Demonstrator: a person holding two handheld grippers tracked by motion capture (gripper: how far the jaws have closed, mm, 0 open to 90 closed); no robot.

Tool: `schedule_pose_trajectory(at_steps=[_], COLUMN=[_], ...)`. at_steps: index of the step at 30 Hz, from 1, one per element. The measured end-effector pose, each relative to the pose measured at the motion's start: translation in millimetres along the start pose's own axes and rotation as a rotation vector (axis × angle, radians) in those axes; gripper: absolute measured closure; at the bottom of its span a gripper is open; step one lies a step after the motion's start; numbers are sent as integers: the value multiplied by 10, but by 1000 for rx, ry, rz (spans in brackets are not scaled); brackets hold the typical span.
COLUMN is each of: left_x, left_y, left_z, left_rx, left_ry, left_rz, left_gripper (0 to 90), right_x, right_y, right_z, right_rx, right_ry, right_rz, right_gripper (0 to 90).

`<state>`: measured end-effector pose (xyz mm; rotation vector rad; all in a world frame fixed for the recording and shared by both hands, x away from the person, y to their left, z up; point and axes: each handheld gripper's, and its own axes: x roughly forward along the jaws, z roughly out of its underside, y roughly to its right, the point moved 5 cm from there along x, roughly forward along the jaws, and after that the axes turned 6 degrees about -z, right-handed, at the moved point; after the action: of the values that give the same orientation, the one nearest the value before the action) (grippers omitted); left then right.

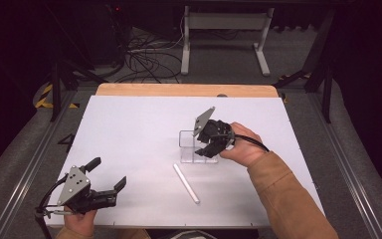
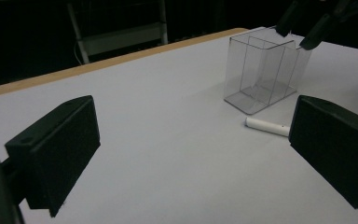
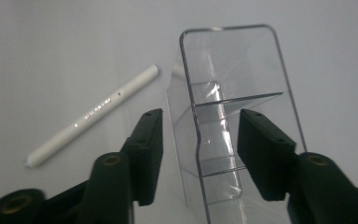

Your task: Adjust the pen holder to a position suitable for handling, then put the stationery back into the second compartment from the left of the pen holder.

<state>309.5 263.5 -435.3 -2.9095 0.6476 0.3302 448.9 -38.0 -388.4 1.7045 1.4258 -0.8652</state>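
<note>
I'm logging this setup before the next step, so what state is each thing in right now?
clear divided holder: upright on the white tabletop, compartments empty.
white pen: lying flat beside the holder, not in it.
right gripper: open, jaws astride one holder wall, pads not pressing.
left gripper: open, nothing between its jaws, apart from both things.
</note>
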Motion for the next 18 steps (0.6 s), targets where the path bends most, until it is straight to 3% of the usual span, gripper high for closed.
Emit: schedule_pose_trajectory(at_steps=[1, 2, 3, 4, 6, 12, 18], left_x=[3, 3, 1, 0, -2, 10, -8], left_y=[-3, -7, -7, -10, -13, 0, -10], left_z=[1, 3, 4, -2, -4, -6, -2], left_rx=[2, 4, 0, -8, -8, 1, -8], left_ry=[-1, -5, -5, 2, 3, -1, 4], left_rz=[-1, -1, -1, -5, -5, -2, -3], left_gripper=[27, 27, 27, 27, 27, 27, 27], right_x=[0, -97, -97, -169, -199, -276, -326], right_y=[0, -37, -37, -86, -109, -251, -332], right_z=[0, -9, -9, -17, -22, -63, -72], right_rx=[0, 21, 21, 38, 42, 58, 85], right_ry=[0, 59, 59, 101, 121, 233, 311], right_rz=[0, -11, -11, -15, -15, 12, 45], right_gripper=[466, 448, 448, 423, 418, 348, 187])
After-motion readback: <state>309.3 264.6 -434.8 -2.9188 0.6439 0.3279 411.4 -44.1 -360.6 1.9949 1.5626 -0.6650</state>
